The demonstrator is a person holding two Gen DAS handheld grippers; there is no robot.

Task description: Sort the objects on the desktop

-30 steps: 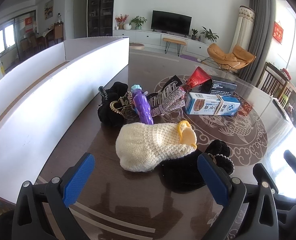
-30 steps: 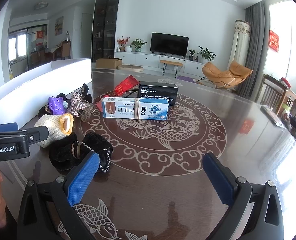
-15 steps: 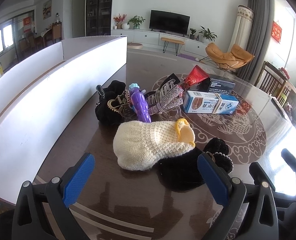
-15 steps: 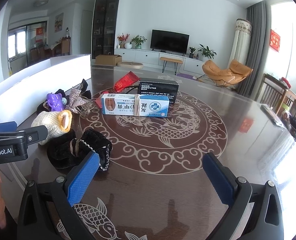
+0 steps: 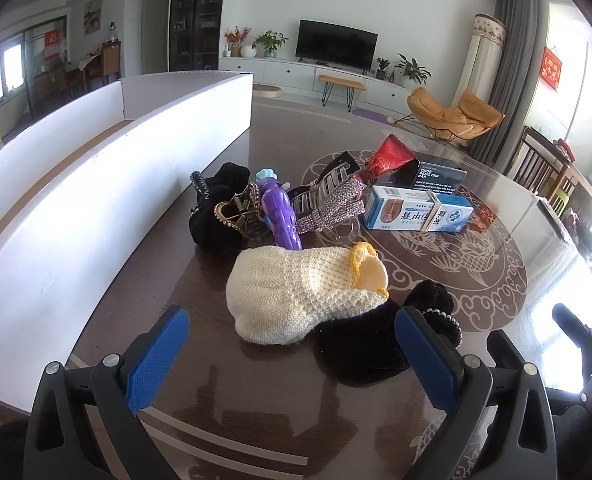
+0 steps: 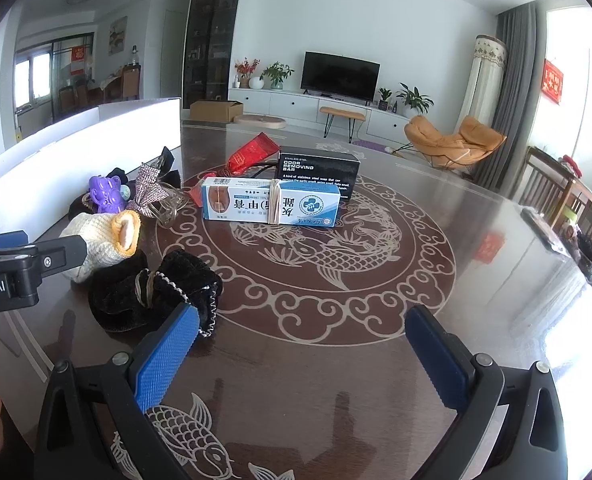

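Between the wide-open, empty left gripper fingers lies the cream knitted pouch, lined up for grasping; the right gripper gapes empty, waiting.

Bright daylight, right-side glare, fisheye warping
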